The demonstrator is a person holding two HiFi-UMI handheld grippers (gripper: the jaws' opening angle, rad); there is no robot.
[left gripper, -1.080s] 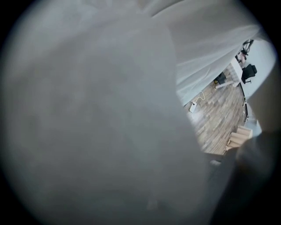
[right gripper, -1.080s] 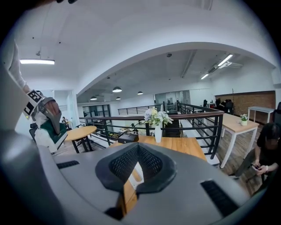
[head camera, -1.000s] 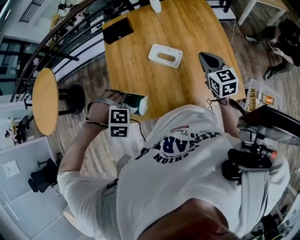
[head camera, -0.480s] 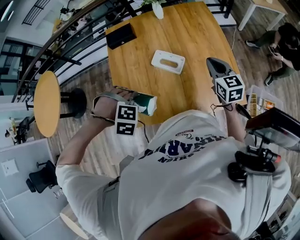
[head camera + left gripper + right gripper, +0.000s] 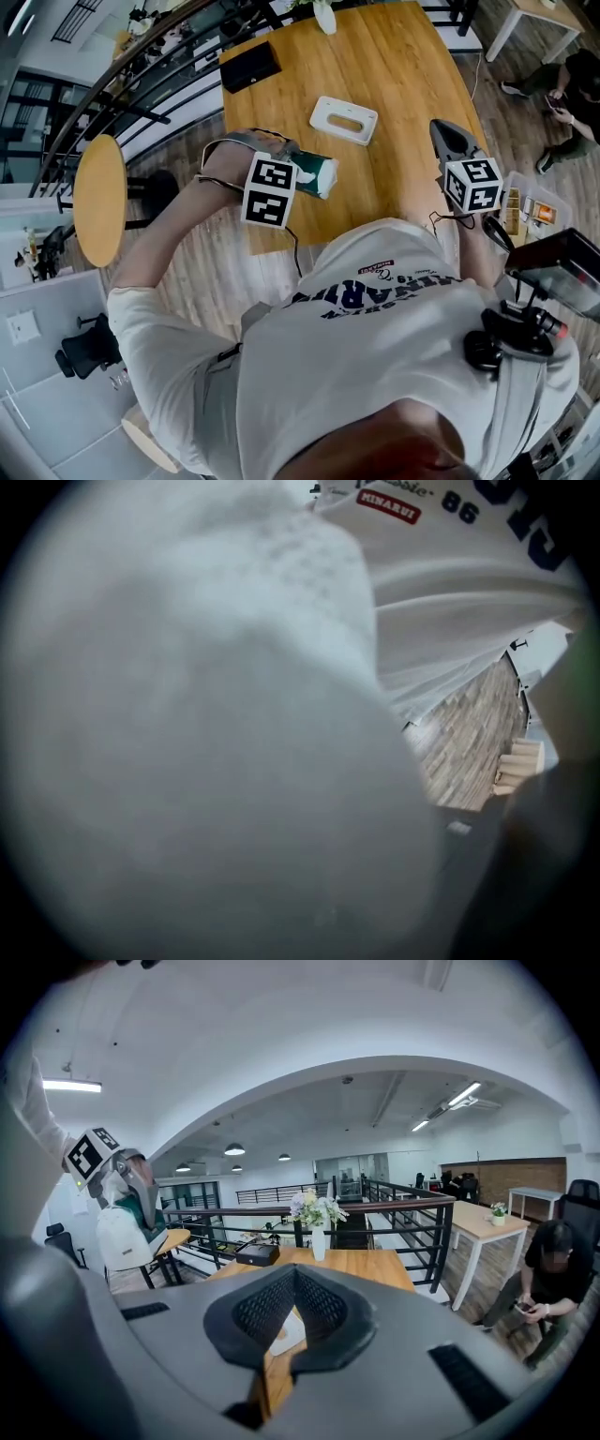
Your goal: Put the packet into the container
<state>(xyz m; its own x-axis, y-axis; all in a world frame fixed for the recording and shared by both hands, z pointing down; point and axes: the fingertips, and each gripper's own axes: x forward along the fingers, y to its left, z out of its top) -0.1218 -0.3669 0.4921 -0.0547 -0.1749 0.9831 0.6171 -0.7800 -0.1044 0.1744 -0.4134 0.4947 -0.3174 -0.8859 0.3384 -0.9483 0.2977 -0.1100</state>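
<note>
Head view: the left gripper (image 5: 286, 161) hangs over the near left part of the brown wooden worktop (image 5: 403, 84), pointing steeply down. Its jaws are clamped on the green-and-white soft packet (image 5: 316, 174), which is in the air, clear of the wood. The white rectangular container with an oblong opening (image 5: 343, 120) lies flat on the worktop, near the packet but apart from it. The right gripper (image 5: 446, 136) is at the worktop's right edge, well apart from both. A flat black box (image 5: 249, 67) sits at the far left corner and a white vase (image 5: 324, 17) at the far edge. A round wooden side table (image 5: 98, 199) stands on the floor to the left. Left gripper view: a pale, blurred surface close to the lens fills nearly the whole frame and covers the jaws; it reads as the packet held there. At the right are a white printed shirt (image 5: 450, 583) and a strip of plank floor (image 5: 469, 752). Right gripper view: the jaws are together, their black mesh pads meeting at the tips with nothing between them. Beyond them lie the worktop, the black box, the vase with flowers and a black railing (image 5: 394, 1213). At the left the other gripper shows with the packet in its grip. A seated person (image 5: 548, 1274) is at the far right.
</note>
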